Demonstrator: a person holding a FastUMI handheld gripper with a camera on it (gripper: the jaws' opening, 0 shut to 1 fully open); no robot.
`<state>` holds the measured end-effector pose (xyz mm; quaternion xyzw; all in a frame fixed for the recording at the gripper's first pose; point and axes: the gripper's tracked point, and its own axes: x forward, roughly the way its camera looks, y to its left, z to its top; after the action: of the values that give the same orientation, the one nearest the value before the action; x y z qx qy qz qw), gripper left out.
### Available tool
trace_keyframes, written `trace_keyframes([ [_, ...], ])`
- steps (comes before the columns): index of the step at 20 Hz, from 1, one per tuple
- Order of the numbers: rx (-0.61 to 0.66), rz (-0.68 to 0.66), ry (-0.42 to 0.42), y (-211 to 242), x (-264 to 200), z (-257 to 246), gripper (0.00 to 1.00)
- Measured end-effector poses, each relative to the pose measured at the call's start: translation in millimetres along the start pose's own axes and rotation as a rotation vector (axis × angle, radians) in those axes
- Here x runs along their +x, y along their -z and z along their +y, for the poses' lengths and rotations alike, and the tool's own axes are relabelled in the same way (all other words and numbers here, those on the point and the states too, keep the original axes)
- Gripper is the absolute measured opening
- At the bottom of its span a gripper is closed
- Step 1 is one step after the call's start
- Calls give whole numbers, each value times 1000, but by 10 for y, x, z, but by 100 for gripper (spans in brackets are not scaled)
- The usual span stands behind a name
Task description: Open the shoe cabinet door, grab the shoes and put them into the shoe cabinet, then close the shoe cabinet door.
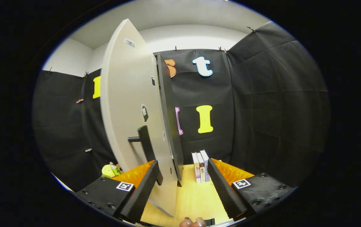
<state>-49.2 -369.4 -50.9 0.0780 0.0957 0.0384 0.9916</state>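
A: Start from the gripper (183, 183) and work outward. What are its fingers doing?

B: They stand wide apart and hold nothing. The lower edge of the cabinet door (130, 104) comes down into the gap between them, close against the left finger, with the wooden tabletop (196, 201) bare in the rest of the gap. A person's fingertips (193, 222) show at the very near edge

A: So the door is open?

B: It is swung out toward the camera, its pale face turned leftward, with the dark handle (144, 143) just above the left finger. I'd judge the opening step done or close to it

A: And the shoe cabinet itself?

B: The dark cabinet body (167, 119) stands right behind the door, seen nearly edge-on. I cannot see inside it

A: The shoes?

B: I can't point to any from here, so fetching them, placing them inside and shutting the door all seem left to do

A: Anything else about?

B: A few books (200, 166) stand upright beyond the fingers, right of the cabinet. Off to the left, past the left finger, sits a yellow-green soft toy (107, 171) with a small bottle (114, 169) against it. Black cloth closes the booth behind

A: What's in the way?

B: Mainly the door itself, sitting so near the left finger; any swing leftward would likely knock it
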Motion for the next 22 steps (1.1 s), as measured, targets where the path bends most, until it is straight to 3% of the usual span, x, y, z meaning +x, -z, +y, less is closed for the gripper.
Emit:
trace_keyframes([
  [10, -31, 35, -132, 109, 182, 364, 97],
  [16, -31, 28, -181, 243, 309, 1116, 97],
  [22, -5, 12, -179, 347, 725, 1736, 97],
])
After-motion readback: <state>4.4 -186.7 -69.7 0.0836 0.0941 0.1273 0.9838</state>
